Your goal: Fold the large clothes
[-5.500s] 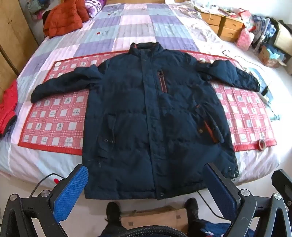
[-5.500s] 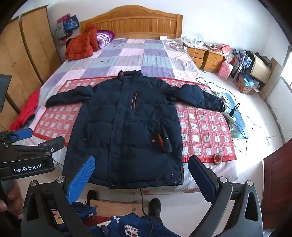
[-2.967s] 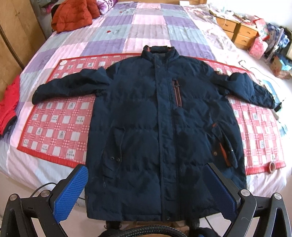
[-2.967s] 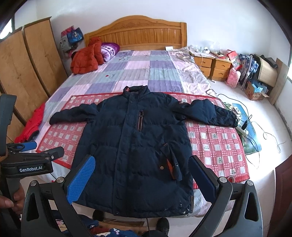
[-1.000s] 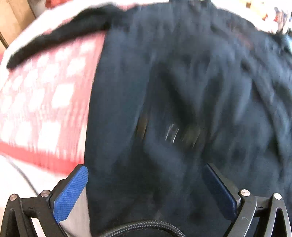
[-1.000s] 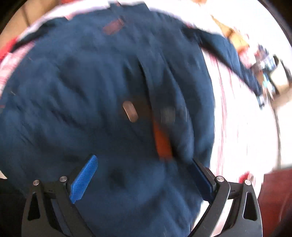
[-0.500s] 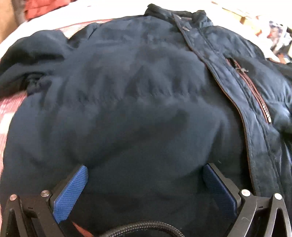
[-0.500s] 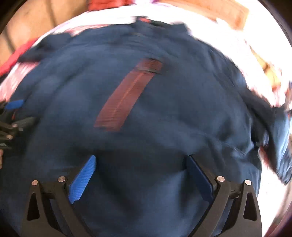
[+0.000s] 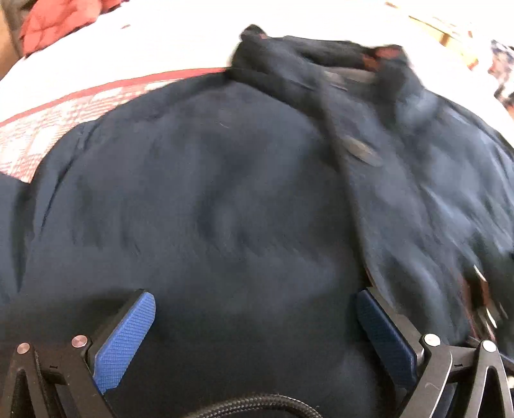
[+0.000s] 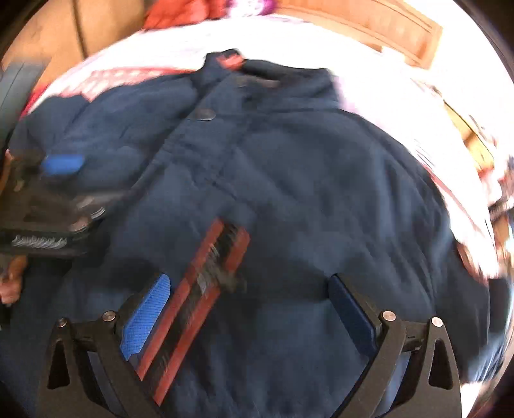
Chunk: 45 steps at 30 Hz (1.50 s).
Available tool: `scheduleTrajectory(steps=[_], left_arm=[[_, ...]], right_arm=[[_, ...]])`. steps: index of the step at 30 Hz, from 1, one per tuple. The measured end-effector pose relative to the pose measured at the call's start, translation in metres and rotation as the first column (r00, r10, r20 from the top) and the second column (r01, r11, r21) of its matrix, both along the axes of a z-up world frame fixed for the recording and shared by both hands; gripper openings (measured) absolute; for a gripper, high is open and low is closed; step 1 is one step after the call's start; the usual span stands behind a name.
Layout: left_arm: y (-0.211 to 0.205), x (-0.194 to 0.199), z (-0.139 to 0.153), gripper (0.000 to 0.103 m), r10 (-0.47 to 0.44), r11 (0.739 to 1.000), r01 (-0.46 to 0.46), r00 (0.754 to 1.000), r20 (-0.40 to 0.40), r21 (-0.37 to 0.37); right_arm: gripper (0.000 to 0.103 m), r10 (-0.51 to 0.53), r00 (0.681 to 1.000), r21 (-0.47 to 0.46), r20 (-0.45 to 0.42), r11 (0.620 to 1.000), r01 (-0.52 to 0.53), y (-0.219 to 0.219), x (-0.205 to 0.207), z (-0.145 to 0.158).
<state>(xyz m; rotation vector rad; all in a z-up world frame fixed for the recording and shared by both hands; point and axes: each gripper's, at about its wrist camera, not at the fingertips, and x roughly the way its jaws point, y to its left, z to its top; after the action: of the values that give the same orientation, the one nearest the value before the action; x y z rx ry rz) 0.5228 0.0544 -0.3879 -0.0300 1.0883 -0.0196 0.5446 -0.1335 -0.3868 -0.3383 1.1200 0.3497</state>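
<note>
A large navy padded jacket lies front-up on the bed and fills both views, its collar at the far end. My left gripper is open, low over the jacket's left chest, holding nothing. My right gripper is open just above the right chest, with the red-trimmed zip pocket running under its left finger. The left gripper also shows at the left edge of the right wrist view. Both views are motion-blurred.
A red checked mat lies under the jacket on the quilt. An orange-red coat sits at the far left of the bed. A wooden headboard stands at the back, with wardrobe doors on the left.
Both grippers have dropped from a high view of the whole jacket to just above its chest, moving toward the collar. Both stay open.
</note>
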Motion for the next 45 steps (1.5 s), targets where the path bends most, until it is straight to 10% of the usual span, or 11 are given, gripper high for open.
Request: scheduleTrajectory(steps=[4, 9, 19, 29, 34, 41, 45], left_arm=[[0.066, 0.014, 0.0, 0.103, 0.082, 0.99, -0.085, 0.996, 0.034, 0.116], [0.123, 0.014, 0.005, 0.103, 0.107, 0.983, -0.113, 0.993, 0.048, 0.143], [0.106, 0.036, -0.016, 0.103, 0.231, 0.956, -0.257, 0.957, 0.178, 0.142], [0.096, 0.038, -0.001, 0.102, 0.242, 0.946, -0.271, 0.955, 0.17, 0.176], [0.012, 0.015, 0.042, 0.102, 0.11, 0.973, -0.16, 0.955, 0.276, 0.168], [-0.15, 0.024, 0.05, 0.102, -0.124, 0.989, 0.101, 0.966, 0.228, 0.109], [-0.2, 0.039, 0.042, 0.102, -0.109, 0.993, 0.098, 0.975, 0.191, 0.069]], right_arm=[[0.103, -0.099, 0.992, 0.198, -0.079, 0.974, 0.112, -0.086, 0.037, -0.006], [0.103, -0.203, 0.979, 0.014, 0.037, 0.979, 0.202, -0.143, 0.047, 0.005], [0.103, 0.165, 0.98, -0.049, 0.113, 0.986, -0.16, -0.014, 0.098, -0.005], [0.103, -0.196, 0.973, -0.13, 0.12, 0.969, 0.211, -0.291, 0.039, 0.017], [0.103, -0.197, 0.968, -0.06, 0.157, 0.976, 0.208, -0.332, -0.005, 0.043], [0.1, -0.246, 0.954, -0.014, 0.169, 0.968, 0.252, -0.377, -0.01, 0.051], [0.1, -0.308, 0.923, 0.011, 0.23, 0.949, 0.314, -0.403, -0.037, 0.084]])
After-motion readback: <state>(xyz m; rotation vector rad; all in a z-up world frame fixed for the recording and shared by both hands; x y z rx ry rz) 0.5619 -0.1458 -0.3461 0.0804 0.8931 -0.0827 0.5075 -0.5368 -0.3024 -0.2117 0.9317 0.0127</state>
